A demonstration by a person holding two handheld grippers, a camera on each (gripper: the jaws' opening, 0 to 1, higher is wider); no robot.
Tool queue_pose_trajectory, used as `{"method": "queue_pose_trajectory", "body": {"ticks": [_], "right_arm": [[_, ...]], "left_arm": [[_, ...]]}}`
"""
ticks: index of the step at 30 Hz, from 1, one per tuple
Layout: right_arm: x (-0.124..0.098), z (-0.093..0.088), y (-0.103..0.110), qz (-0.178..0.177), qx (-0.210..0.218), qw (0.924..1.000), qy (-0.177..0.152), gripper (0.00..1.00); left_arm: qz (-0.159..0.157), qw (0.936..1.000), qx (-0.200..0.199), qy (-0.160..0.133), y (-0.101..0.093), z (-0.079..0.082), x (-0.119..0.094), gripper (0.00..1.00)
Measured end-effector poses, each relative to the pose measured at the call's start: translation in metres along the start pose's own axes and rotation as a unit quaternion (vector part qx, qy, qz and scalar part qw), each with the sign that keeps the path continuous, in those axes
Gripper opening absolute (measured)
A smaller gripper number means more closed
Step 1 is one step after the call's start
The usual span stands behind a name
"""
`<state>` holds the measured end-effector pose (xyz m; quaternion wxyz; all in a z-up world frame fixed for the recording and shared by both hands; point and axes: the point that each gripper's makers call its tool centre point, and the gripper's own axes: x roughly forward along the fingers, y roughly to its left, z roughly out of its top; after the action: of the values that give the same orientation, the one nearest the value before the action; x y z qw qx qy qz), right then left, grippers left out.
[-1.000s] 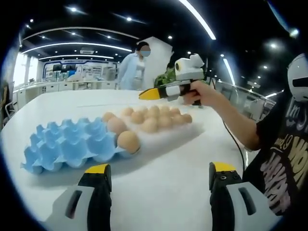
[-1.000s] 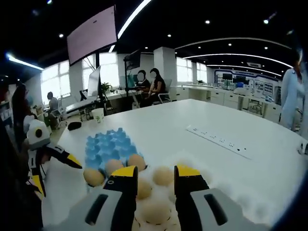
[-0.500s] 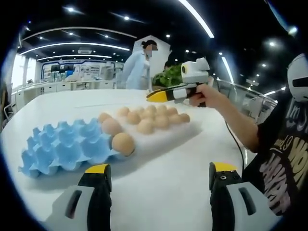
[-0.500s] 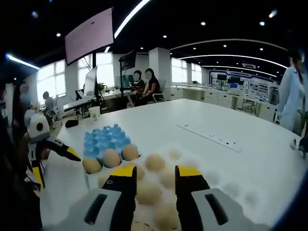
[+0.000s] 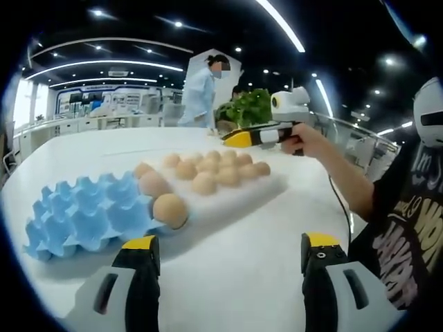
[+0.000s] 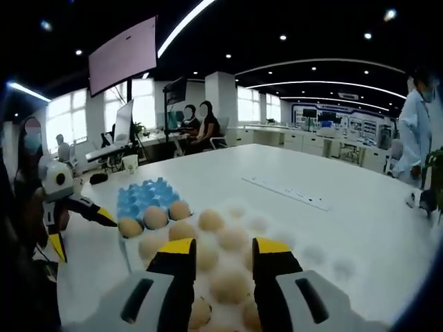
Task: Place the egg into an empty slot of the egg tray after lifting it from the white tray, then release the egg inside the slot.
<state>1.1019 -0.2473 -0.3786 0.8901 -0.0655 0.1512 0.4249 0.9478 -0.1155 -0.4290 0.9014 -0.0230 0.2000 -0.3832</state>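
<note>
In the left gripper view, the left hand-held gripper (image 5: 232,252) hovers low over the white bench (image 5: 235,228) with its jaws spread wide and nothing between them. Ahead and to its left sits the blue egg tray (image 5: 86,214), with eggs (image 5: 169,209) in its near-right slots, touching the white tray (image 5: 232,187) of eggs beyond it. The right hand-held gripper (image 5: 239,138) hangs above the far edge of the white tray, held by a hand (image 5: 304,138). In the right gripper view, the right hand-held gripper (image 6: 220,249) is poised over the white tray (image 6: 304,256), its jaws apart and empty, an egg (image 6: 232,285) below the gap between them; the egg tray (image 6: 142,197) lies ahead to its left.
</note>
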Motion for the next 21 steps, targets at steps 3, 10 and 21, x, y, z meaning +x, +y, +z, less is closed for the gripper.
{"method": "queue_pose_trajectory", "body": {"ticks": [3, 10, 21], "right_arm": [[-0.007, -0.005, -0.003, -0.007, 0.005, 1.0000, -0.002, 0.34], [-0.021, -0.013, -0.009, -0.020, 0.011, 0.9997, -0.004, 0.34], [-0.045, -0.029, -0.011, -0.039, 0.007, 0.9992, 0.004, 0.34]], "left_arm": [[-0.001, 1.0000, 0.000, 0.000, -0.001, 0.000, 0.001, 0.85], [-0.004, 1.0000, 0.002, 0.002, -0.004, 0.000, 0.003, 0.86], [-0.013, 0.9999, 0.007, 0.006, -0.011, 0.002, 0.011, 0.86]]}}
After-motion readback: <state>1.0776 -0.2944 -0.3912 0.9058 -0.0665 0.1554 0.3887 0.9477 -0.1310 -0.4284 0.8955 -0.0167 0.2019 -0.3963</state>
